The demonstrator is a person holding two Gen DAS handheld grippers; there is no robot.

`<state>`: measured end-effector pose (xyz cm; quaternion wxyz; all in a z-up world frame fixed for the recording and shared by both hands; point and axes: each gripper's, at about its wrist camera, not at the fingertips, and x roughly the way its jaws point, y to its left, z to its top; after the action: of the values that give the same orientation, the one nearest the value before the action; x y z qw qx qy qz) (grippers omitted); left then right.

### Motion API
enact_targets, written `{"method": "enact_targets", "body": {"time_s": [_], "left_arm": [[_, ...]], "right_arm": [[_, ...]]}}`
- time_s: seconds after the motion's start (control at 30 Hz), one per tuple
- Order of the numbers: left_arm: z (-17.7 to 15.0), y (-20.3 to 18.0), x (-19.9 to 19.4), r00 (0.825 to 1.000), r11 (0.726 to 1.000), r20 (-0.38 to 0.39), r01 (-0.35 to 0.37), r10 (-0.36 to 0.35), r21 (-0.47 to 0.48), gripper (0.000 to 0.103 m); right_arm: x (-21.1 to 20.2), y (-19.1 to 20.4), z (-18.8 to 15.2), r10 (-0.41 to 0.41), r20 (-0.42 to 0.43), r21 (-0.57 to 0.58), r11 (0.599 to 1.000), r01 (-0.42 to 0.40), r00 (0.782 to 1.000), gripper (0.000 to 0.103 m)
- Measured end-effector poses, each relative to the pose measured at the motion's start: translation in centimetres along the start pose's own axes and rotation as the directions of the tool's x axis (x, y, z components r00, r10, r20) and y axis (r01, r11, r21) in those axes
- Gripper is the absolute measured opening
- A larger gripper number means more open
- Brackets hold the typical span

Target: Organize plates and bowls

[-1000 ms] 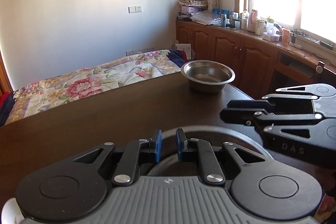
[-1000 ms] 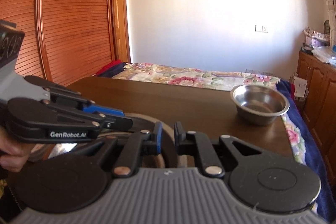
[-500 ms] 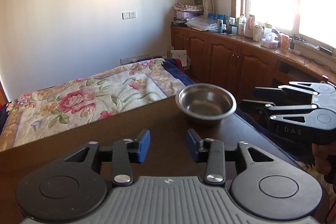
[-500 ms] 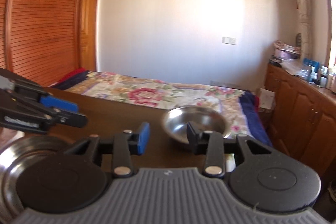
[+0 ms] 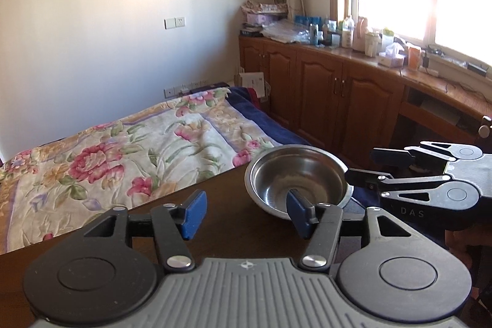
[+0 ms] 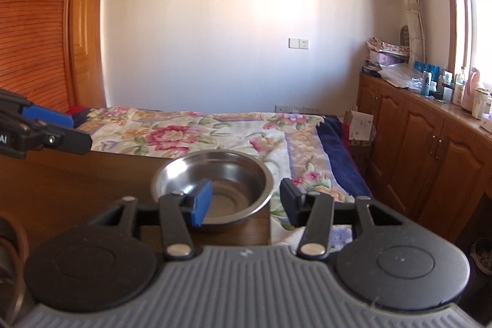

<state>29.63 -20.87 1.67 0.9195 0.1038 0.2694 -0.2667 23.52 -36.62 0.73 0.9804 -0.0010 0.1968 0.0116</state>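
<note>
A small steel bowl sits upright at the far right corner of the dark wooden table; it also shows in the right wrist view. My left gripper is open and empty, its right fingertip in front of the bowl's near rim. My right gripper is open and empty, close to the bowl, with the bowl's right side between its fingers in this view. The right gripper shows beside the bowl in the left wrist view. The left gripper shows at the left edge of the right wrist view.
A bed with a floral cover lies just past the table's far edge. Wooden cabinets with bottles and boxes on top run along the right wall under a window. A curved rim of another dish shows at the lower left.
Both grippers opened wide, left the large steel dish near the front and moved toward the small bowl at the far corner. The bowl now looks much closer in both views.
</note>
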Motion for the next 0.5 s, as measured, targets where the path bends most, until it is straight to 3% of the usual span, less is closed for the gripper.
{"method": "enact_targets", "body": {"time_s": [0.3,0.5], "left_arm": [[1.0,0.1,4.4,0.997,0.999,-0.071,0.031,-0.032,-0.017,0.060],[1.7,0.9,6.7,0.993,0.996,-0.109,0.045,-0.053,-0.072,0.047]], "right_arm": [[2.5,-1.1,0.0,0.024,-0.045,0.066,0.998,-0.021,0.999,0.051],[3.1,-1.2,0.1,0.047,-0.063,0.073,0.996,-0.042,0.997,0.050]]}}
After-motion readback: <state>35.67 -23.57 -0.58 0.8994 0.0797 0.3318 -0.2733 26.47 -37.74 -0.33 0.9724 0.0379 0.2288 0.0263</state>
